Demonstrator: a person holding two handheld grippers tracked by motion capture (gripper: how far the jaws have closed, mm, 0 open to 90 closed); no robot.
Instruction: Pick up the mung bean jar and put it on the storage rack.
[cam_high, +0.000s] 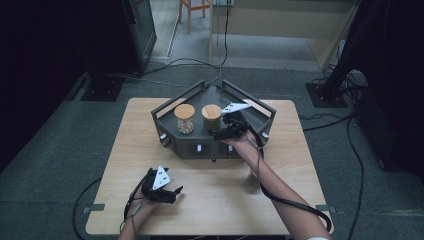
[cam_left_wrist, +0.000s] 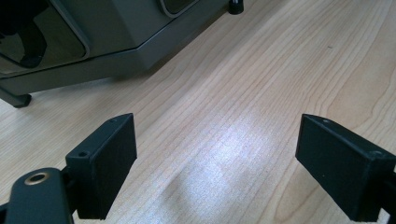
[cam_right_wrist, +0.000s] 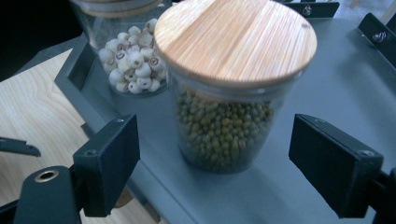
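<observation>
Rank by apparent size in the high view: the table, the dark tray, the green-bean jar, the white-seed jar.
1. table
2. dark tray
3. green-bean jar and white-seed jar: they look about alike, so no ranking between them.

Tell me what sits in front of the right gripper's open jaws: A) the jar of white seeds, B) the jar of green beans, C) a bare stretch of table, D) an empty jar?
B: in the right gripper view the jar of green beans with its wooden lid stands ahead of the right gripper, its jaws apart and not touching the glass.
</observation>
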